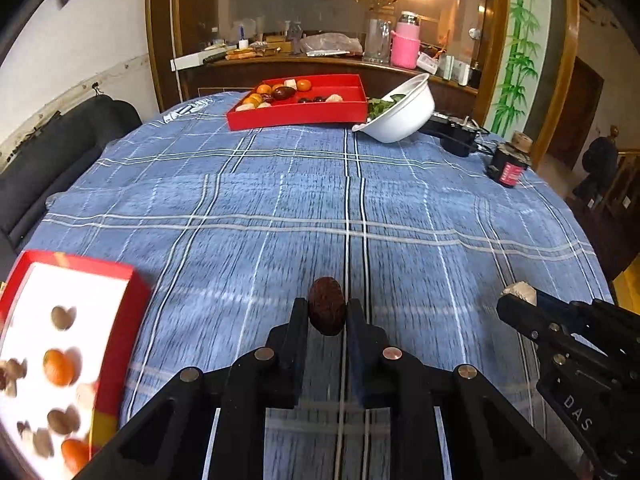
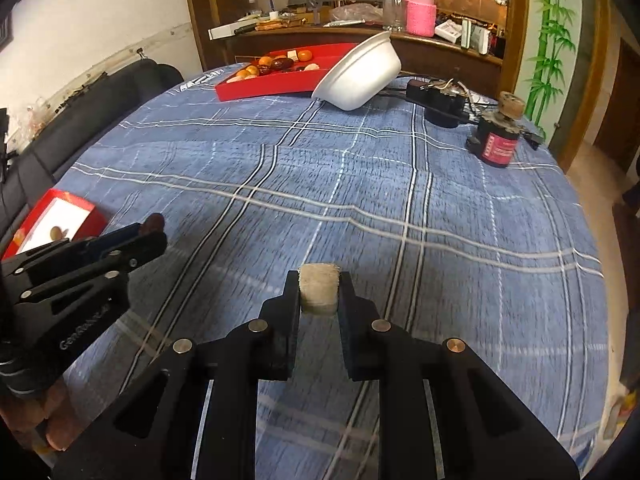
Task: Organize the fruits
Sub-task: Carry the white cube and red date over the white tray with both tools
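Observation:
My left gripper is shut on a dark red-brown date, held above the blue plaid cloth. My right gripper is shut on a pale beige chunk of fruit. Each gripper shows in the other's view: the right gripper with its pale piece at the right edge, the left gripper with the date at the left. A near red box with a white floor holds small oranges, brown nuts and other pieces at the lower left. A far red divided tray holds sorted oranges, dates and pale pieces.
A tilted white bowl with greens leans by the far tray. A black-and-red cylinder and black device with cables sit at the far right. A dark sofa runs along the left; a cluttered wooden sideboard stands behind.

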Tool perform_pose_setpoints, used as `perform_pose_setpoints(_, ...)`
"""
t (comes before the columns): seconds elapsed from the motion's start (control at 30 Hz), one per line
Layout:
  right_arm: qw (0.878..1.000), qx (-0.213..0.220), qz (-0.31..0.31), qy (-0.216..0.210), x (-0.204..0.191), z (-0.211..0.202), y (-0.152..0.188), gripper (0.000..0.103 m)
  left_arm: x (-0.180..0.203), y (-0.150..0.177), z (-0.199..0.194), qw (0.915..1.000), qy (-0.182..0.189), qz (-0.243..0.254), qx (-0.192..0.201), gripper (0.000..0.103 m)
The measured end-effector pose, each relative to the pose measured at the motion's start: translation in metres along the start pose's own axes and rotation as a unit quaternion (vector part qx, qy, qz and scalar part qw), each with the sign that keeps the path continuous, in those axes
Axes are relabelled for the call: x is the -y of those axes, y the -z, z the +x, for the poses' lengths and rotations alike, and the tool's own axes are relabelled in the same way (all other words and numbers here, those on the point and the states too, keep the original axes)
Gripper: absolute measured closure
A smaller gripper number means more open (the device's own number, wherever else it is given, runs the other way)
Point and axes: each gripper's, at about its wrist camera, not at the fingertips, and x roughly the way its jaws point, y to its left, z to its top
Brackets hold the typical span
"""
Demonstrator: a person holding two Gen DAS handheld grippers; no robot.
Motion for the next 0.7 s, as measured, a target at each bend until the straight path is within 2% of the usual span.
perform_pose_setpoints(0.37,1.0,0.02,-0.007,-0.008,-0.032,-0.051,0.04,0.087,-0.016,0.04,-0.058,0.9997,-0.009,-0.01,0.019,0.085)
perform_pose_setpoints(0.7,0.999,0.027,-0.025,-0.016,-0.059,-0.074,0.062,0.087,-0.032,0.063,-0.087,0.9991,-0.015,-0.024,0.03,0.085)
